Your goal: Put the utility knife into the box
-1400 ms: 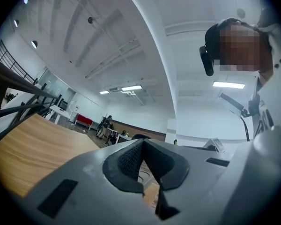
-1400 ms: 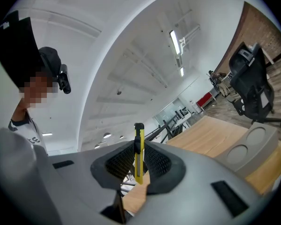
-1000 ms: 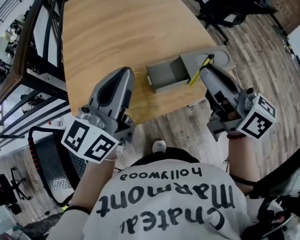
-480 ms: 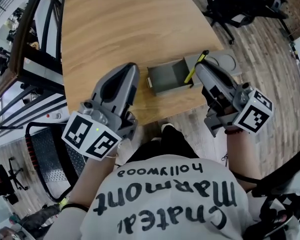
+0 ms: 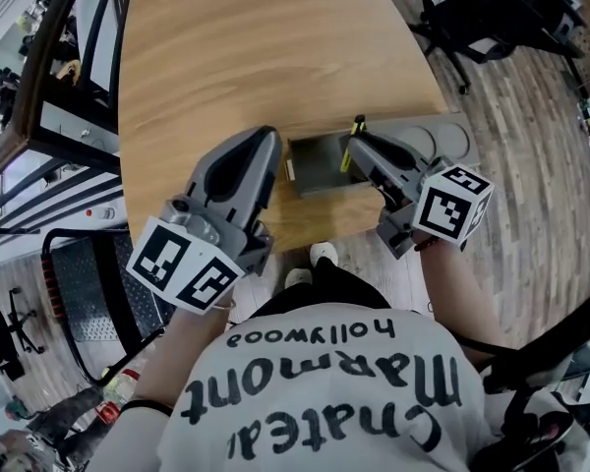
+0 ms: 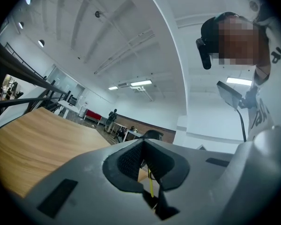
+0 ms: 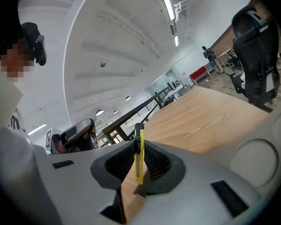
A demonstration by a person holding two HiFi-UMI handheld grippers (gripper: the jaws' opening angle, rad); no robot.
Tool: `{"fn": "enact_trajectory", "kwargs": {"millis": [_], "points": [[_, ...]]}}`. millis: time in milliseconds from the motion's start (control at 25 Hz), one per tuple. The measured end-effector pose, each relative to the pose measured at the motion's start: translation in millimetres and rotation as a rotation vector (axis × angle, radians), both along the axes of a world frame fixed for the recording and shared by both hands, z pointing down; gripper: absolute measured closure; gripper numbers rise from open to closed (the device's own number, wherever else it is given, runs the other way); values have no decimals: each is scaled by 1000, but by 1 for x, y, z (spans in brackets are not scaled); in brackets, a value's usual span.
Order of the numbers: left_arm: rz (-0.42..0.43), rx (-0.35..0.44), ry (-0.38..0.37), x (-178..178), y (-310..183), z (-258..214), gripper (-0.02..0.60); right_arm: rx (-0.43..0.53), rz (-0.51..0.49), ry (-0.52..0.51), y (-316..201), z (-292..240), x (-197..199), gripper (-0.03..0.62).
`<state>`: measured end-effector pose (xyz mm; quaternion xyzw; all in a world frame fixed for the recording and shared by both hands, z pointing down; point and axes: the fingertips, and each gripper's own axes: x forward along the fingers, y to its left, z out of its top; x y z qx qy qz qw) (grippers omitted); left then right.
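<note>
Nearest the person, the right gripper (image 5: 358, 144) is clamping the utility knife (image 7: 139, 165) between its ribbed pads. The left gripper (image 5: 265, 142), level with it on its left, is keeping its jaws pressed together on nothing. The knife is not lying flat: its long axis is running steeply, with the black end poking out past the right gripper's jaw tips on the far side. The yellow body is dropping below the pads to a greyish lower end. Just under and ahead of the right gripper's tips, the open grey box (image 5: 320, 160) is sitting on the wooden table (image 5: 256, 47). The knife's lower end is hanging over the box's right part, but I cannot tell whether it is touching the bottom. The left gripper's tips are hovering just beside the box's left wall. To the right of the right gripper, a flat grey cover (image 5: 442, 138) is lying at the table edge. Beyond it a black chair (image 5: 482, 13) is standing on the floor.
</note>
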<state>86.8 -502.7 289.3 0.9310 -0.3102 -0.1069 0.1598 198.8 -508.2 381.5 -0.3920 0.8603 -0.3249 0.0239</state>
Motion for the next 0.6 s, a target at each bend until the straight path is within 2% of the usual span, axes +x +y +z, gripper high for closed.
{"fn": "enact_trajectory", "kwargs": {"millis": [80,280,600], "points": [[-2,-14,-3,3,-2,6,580,-37,-2,23,-6,12,-3,530],[-11,-31,-3,8,-5,10,580,-125,-39,229,-11,44,-10,530],[-45,-28,-9,-7,-10,10,580,-232,-98,401,-7,82,-30,530]]}}
